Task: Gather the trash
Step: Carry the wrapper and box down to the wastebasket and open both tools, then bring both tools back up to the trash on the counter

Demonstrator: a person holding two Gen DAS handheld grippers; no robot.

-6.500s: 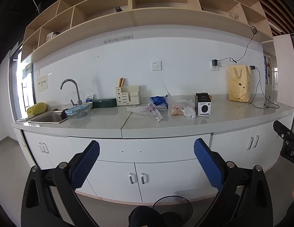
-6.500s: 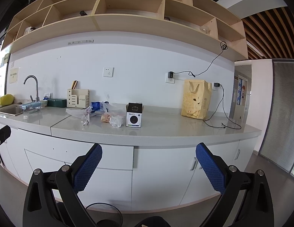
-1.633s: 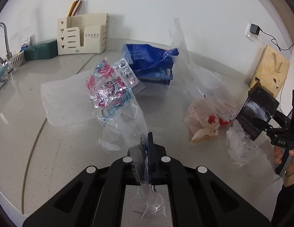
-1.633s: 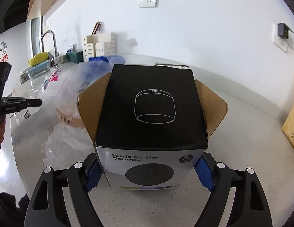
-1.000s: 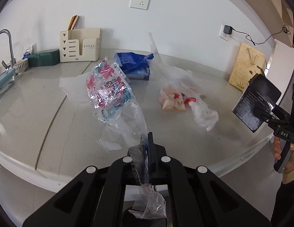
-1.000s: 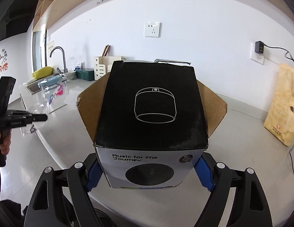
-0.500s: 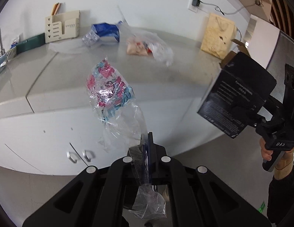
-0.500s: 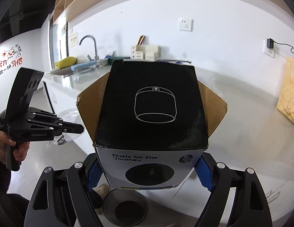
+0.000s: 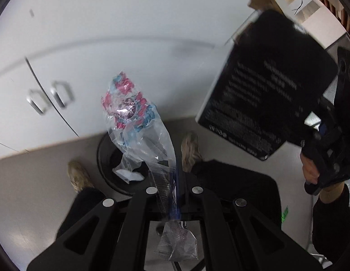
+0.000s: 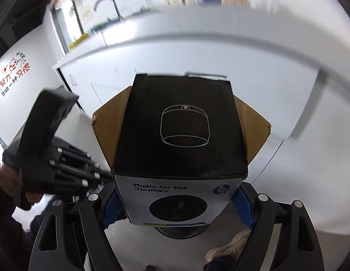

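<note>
Crinkled clear plastic wrapper [image 9: 139,122], printed pink and blue, is pinched in the fully closed left gripper [image 9: 170,187], hanging above a round black bin [image 9: 107,158] on the floor. Right gripper [image 10: 177,205], jaws wide, clamps the black cardboard box [image 10: 181,135] by its sides, beside white cabinet doors [image 9: 62,67].

I see a crumpled clear plastic wrapper [image 9: 134,122], printed pink and blue, hanging above the round black trash bin [image 9: 105,158] on the floor. A black speaker box [image 10: 181,135], brown flaps open, sits upright, tilted forward.
</note>
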